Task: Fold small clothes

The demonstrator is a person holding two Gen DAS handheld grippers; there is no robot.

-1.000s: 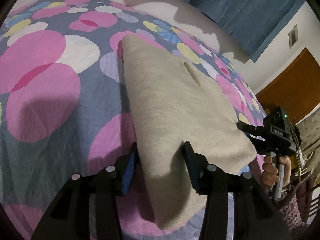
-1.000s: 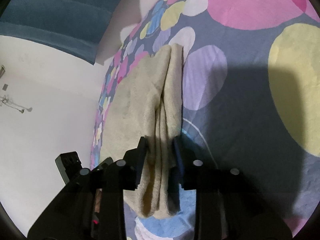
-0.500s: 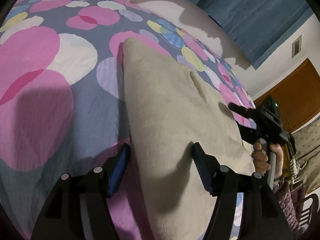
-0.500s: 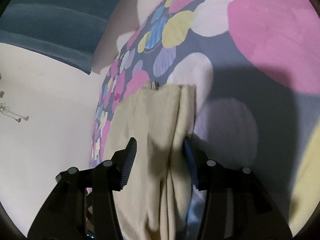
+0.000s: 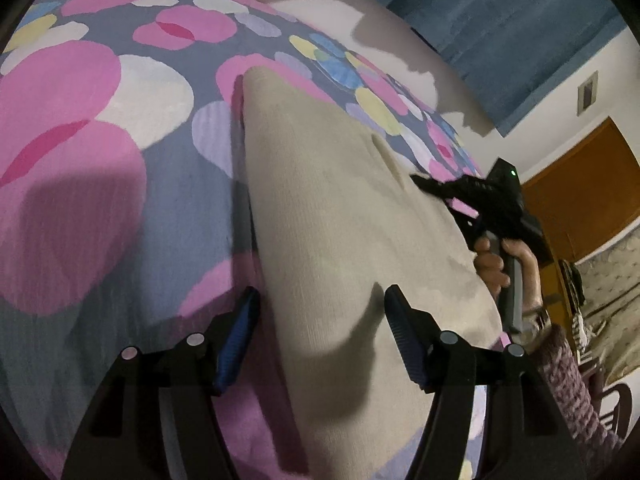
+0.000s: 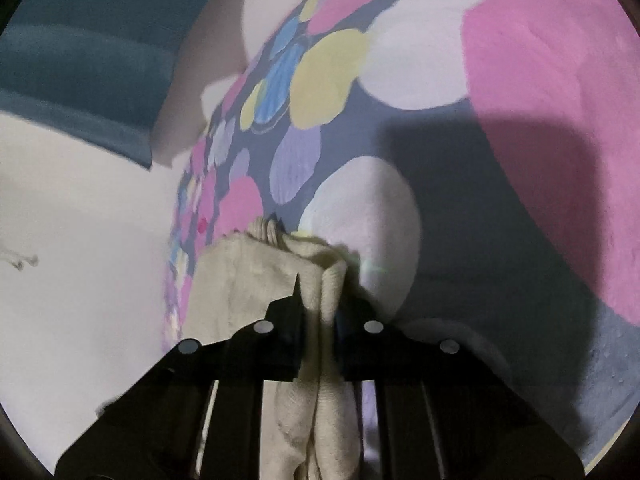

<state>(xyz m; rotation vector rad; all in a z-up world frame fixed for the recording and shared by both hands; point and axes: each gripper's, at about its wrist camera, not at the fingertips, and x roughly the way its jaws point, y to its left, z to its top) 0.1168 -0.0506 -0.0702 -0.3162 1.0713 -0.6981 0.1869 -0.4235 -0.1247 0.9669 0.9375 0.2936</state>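
Beige garment (image 6: 320, 300) bunched between the closing right gripper's (image 6: 320, 292) jaws

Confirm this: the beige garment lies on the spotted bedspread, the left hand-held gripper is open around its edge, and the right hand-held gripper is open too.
Wrong on the right hand-held gripper: the right wrist view shows its jaws closing on a bunched fold of the beige garment. The spotted bedspread and open left hand-held gripper are correct.

surface: bed (image 5: 100, 208), grey cover printed with pink, white, yellow, blue circles | on it: folded beige garment (image 5: 340, 220), lying flat along the cover | garment edges: bunched in right-wrist view
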